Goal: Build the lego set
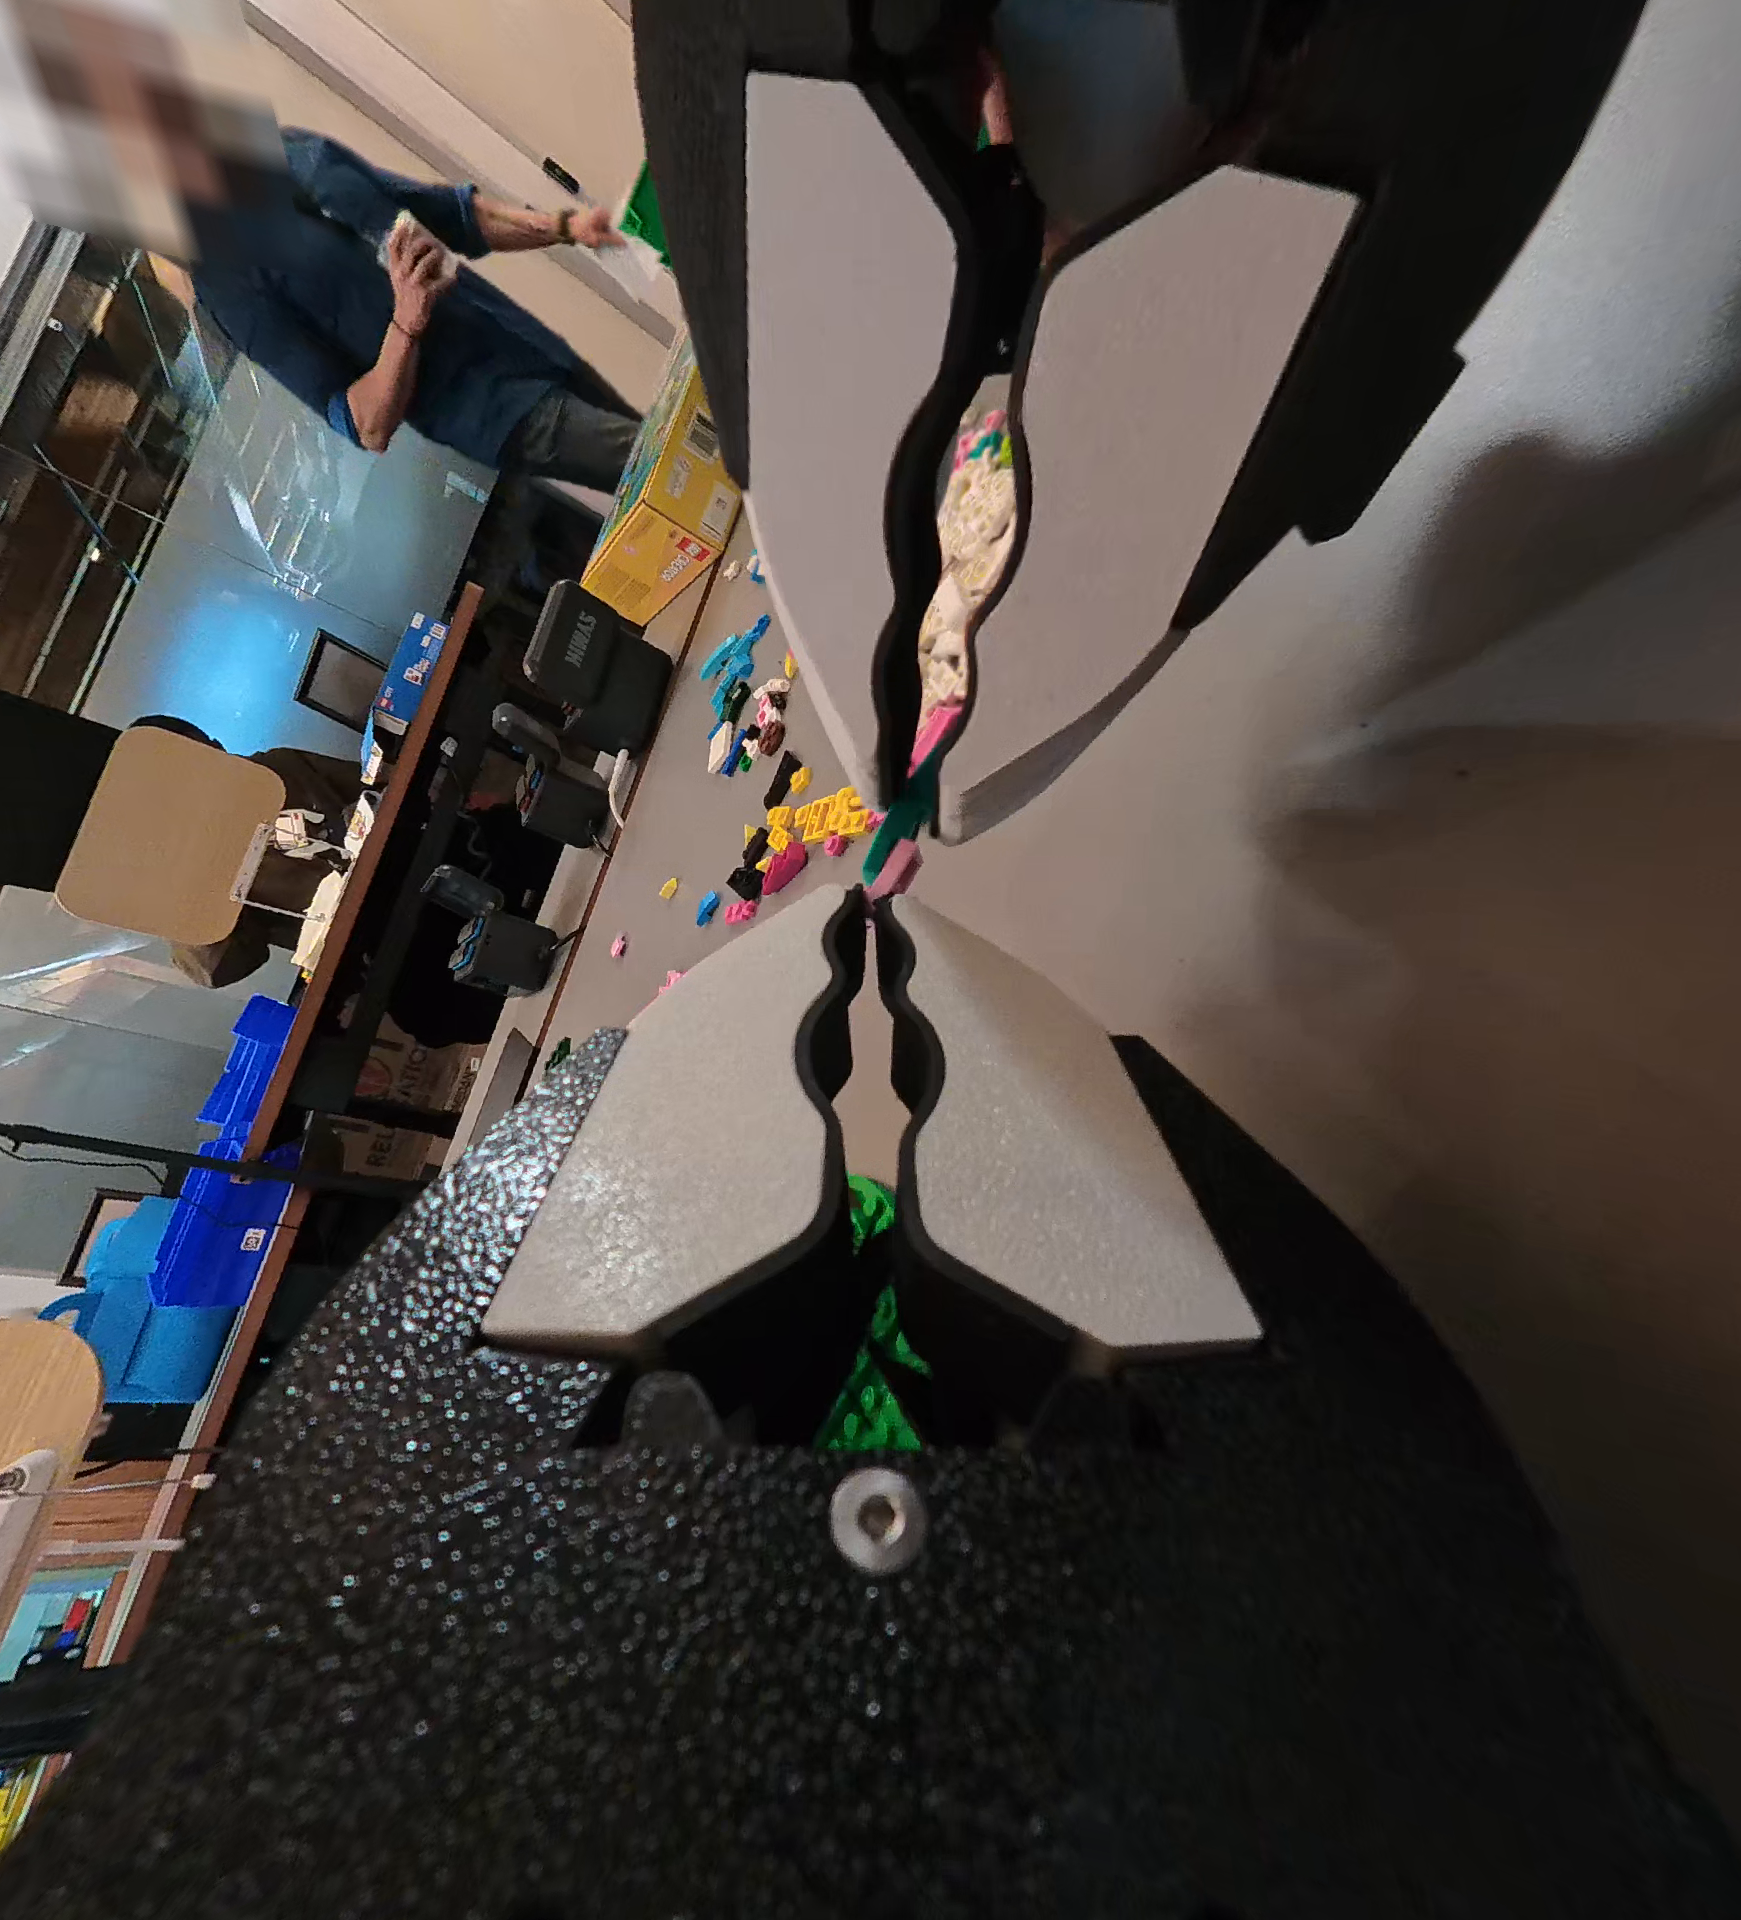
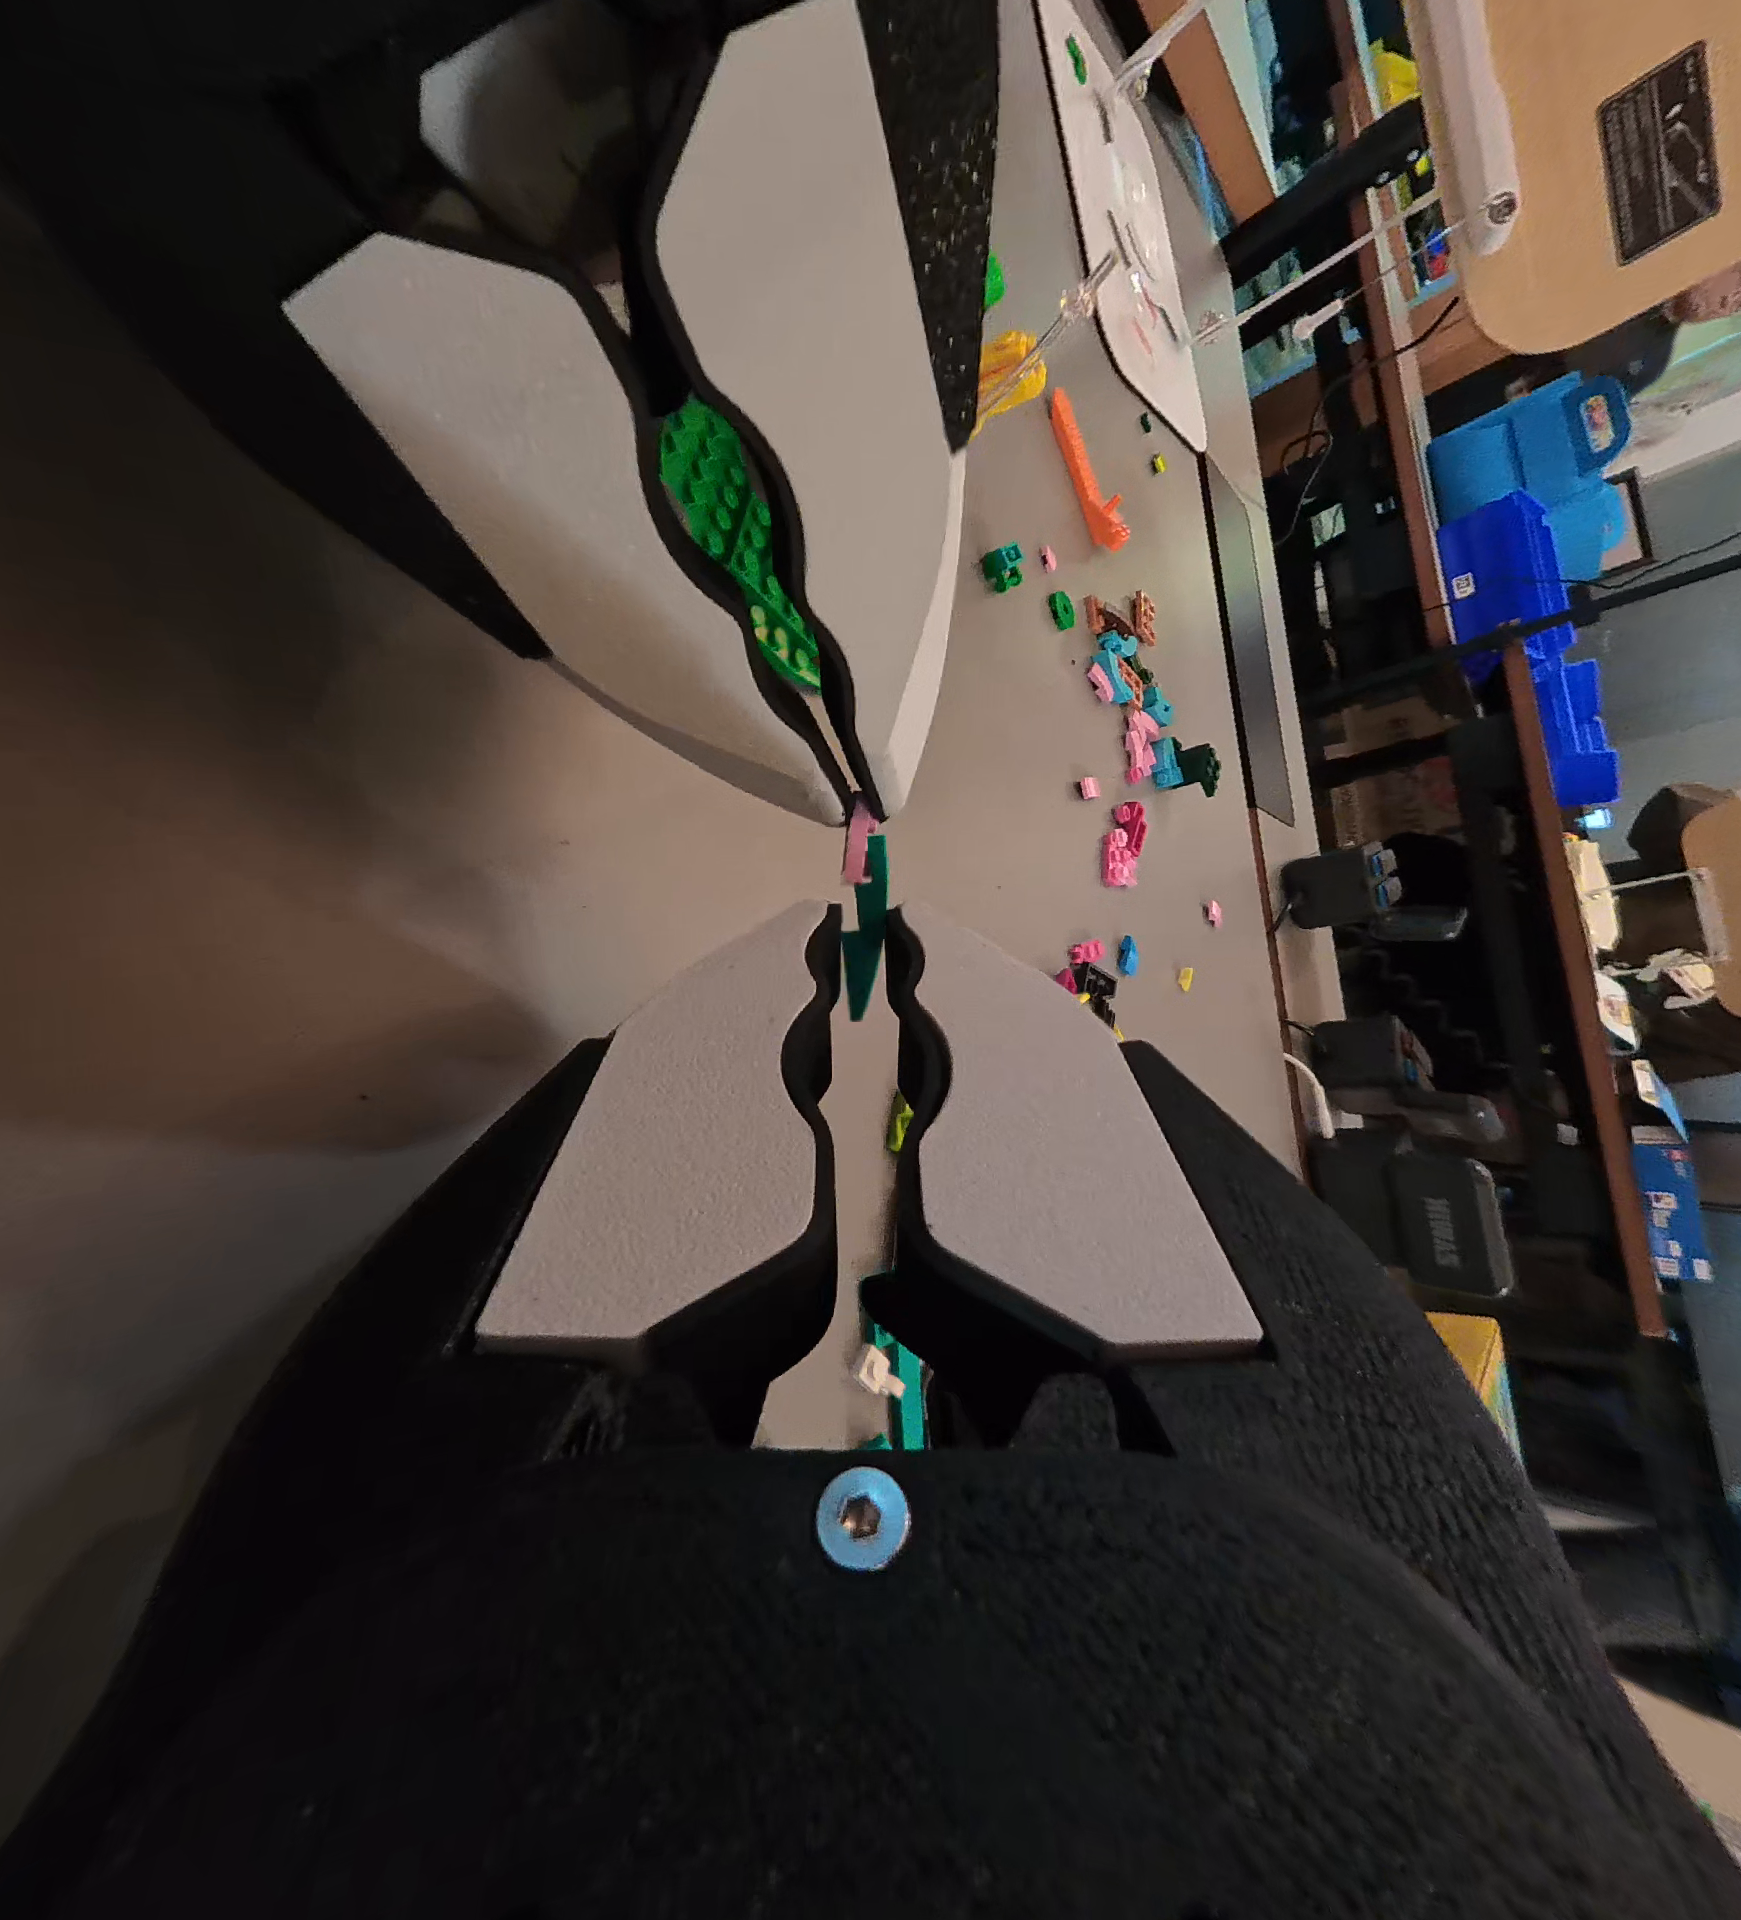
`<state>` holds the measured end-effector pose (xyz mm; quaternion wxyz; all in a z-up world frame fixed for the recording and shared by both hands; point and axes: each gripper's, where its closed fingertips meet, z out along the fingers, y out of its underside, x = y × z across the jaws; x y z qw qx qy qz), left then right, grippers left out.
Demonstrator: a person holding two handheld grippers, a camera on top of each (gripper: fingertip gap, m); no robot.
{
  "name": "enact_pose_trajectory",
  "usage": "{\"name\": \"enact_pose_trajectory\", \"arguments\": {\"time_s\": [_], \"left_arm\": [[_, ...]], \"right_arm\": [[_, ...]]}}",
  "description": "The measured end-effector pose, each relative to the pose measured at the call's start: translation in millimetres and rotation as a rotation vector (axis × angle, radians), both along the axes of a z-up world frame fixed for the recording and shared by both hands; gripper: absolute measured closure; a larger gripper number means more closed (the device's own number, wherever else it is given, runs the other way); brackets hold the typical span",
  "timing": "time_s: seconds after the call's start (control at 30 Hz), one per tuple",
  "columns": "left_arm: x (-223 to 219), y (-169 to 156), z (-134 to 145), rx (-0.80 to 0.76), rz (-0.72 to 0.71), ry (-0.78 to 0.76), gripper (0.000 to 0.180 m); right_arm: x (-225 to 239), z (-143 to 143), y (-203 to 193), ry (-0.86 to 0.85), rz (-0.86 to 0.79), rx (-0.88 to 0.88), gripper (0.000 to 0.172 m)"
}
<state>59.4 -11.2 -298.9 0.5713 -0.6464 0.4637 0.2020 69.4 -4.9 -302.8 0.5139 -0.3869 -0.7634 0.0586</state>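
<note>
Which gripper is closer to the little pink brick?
Left. The left gripper pinches the pink brick at its fingertips. The right gripper grips the dark green piece, which touches the brick's far end.

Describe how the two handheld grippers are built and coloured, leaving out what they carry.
Both look alike. The left gripper has two broad pale grey fingers edged with wavy black pads, on a black grainy body with one silver bolt. The right gripper matches: grey fingers, black wavy pads, rough black body, one bolt. No cables, markings or sleeves show.
</note>
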Motion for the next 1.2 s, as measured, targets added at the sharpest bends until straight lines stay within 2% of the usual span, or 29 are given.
{"name": "enact_pose_trajectory", "arguments": {"time_s": [0.17,0.3,0.37,0.5,0.77,1.0,1.03,1.1,1.2], "left_arm": [[0.8,-0.2,-0.5,0.0,-0.001,0.005,0.179],[2.8,-0.8,-1.0,-0.002,-0.01,0.005,0.179],[3.6,-1.1,-0.9,-0.005,-0.015,-0.004,0.178],[5.2,-1.6,-1.8,-0.009,-0.022,-0.004,0.178],[7.5,-2.1,-4.9,-0.019,-0.03,0.011,0.178],[4.6,0.3,-3.8,-0.023,-0.017,-0.014,0.178],[4.1,0.7,-4.0,-0.026,-0.016,-0.02,0.178],[1.8,1.2,-2.7,-0.019,-0.009,-0.028,0.178],[-0.3,1.3,-0.3,-0.024,-0.009,-0.071,0.178]], "right_arm": [[-1.0,-0.8,-2.0,-0.002,0.003,0.016,0.163],[-4.2,-0.9,-3.6,0.009,0.002,-0.01,0.147],[-5.6,-4.7,-4.4,0.003,0.004,-0.025,0.147],[-8.4,-3.4,-1.6,0.024,-0.013,0.018,0.166],[-5.6,-7.9,-2.2,-0.005,-0.03,-0.113,0.168],[-9.6,-6.6,-1.1,0.053,-0.028,-0.212,0.168],[-9.0,-6.1,-0.8,0.058,-0.029,-0.231,0.166],[-5.3,-3.9,4.5,0.068,-0.047,-0.252,0.152],[0.4,-1.5,9.1,0.08,-0.055,-0.268,0.15]]}}
